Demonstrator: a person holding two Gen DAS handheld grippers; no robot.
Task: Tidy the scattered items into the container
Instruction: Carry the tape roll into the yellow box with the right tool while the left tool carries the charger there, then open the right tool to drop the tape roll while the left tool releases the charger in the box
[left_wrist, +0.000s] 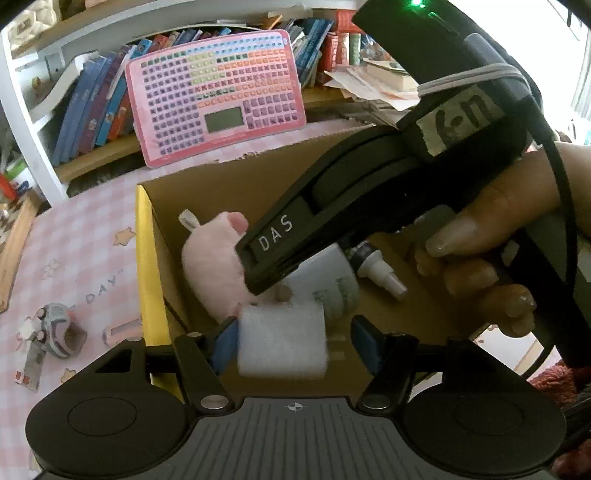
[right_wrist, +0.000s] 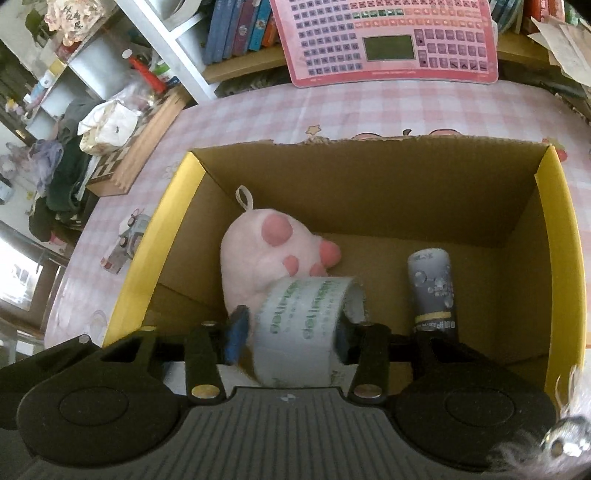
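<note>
Tape roll (right_wrist: 301, 325) sits low inside the cardboard box (right_wrist: 554, 229) beside the plush paw (right_wrist: 269, 254), between the right gripper (right_wrist: 291, 336)'s parted jaws; widen them fully, then lift straight out. Left gripper (left_wrist: 295, 343)'s jaws stand apart around a white foam block (left_wrist: 282, 343).

Both grippers point steeply down. The left gripper (left_wrist: 295, 343) has its jaws parted; the blue left pad (left_wrist: 225, 341) touches what lies between them, and the right pad stands clear at 3 o'clock. The right gripper (right_wrist: 291, 334) comes in from 1 o'clock in the left wrist view, carried by a hand (left_wrist: 491, 236) whose fingers wrap its handle; its jaws bracket a roll without clear pressure.
</note>
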